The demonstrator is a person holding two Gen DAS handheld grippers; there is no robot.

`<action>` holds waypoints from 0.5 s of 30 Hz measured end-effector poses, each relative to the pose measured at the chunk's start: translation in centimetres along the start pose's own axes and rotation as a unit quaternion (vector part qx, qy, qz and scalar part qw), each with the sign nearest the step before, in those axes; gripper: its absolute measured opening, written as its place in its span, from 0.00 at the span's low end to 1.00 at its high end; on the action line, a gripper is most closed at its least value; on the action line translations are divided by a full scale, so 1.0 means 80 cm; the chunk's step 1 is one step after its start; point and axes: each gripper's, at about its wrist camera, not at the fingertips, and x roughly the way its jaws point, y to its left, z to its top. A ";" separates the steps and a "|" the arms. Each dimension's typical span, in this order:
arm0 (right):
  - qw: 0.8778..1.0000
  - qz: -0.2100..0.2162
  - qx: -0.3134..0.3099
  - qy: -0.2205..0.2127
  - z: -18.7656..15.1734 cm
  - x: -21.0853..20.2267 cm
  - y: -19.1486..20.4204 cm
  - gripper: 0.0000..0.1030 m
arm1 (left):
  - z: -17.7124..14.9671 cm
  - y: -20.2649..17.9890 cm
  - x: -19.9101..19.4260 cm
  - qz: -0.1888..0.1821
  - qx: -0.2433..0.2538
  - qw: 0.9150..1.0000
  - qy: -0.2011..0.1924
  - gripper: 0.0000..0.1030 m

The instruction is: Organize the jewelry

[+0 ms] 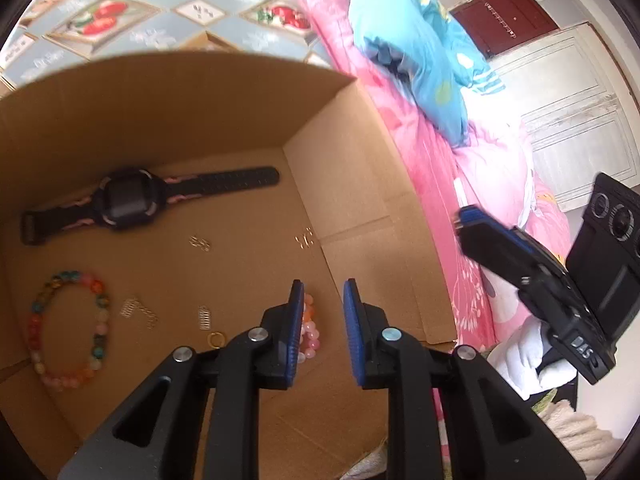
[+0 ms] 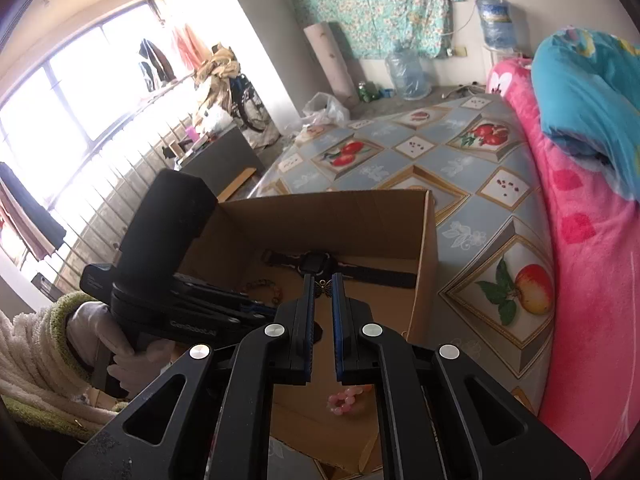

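Observation:
An open cardboard box (image 1: 224, 92) holds a black watch (image 1: 124, 200), a multicoloured bead bracelet (image 1: 36, 332), a gold ring (image 1: 216, 339) and several small metal pieces (image 1: 200, 243). My left gripper (image 1: 322, 292) hangs inside the box, open, with nothing between its fingers. Its left finger half hides a pink bead bracelet (image 1: 310, 336). My right gripper (image 2: 323, 280) is over the box (image 2: 426, 264), shut on a small gold butterfly charm (image 2: 322, 286) at its fingertips. Below it lie the watch (image 2: 316, 266) and the pink bracelet (image 2: 346, 400). The left gripper (image 2: 248, 305) shows at the left.
The box sits on a fruit-patterned cloth (image 2: 472, 184) on a bed. A pink blanket (image 2: 580, 260) and a blue pillow (image 1: 416, 48) lie to the right. A white-gloved hand (image 2: 120, 360) in a fluffy sleeve holds the left gripper. The right gripper (image 1: 466, 224) hovers beyond the box's right wall.

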 end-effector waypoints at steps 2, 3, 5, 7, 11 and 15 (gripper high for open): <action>0.999 -0.002 -0.019 0.046 0.006 0.020 0.007 0.06 | -0.013 0.000 -0.036 0.018 0.015 0.999 -0.048 0.23; 0.997 -0.005 -0.034 0.074 0.009 0.033 0.013 0.06 | -0.022 0.002 -0.056 0.027 0.018 0.997 -0.074 0.25; 0.990 -0.019 -0.064 0.120 0.013 0.057 0.024 0.06 | -0.045 0.006 -0.095 0.049 0.022 0.990 -0.127 0.30; 0.981 -0.040 -0.085 0.172 0.015 0.083 0.031 0.06 | -0.071 0.012 -0.130 0.076 0.021 0.982 -0.173 0.35; 0.958 -0.085 -0.117 0.246 0.009 0.124 0.038 0.06 | -0.118 0.031 -0.185 0.106 0.012 0.967 -0.230 0.41; 0.944 -0.122 -0.132 0.277 0.003 0.151 0.040 0.06 | -0.151 0.052 -0.218 0.136 0.007 0.957 -0.255 0.47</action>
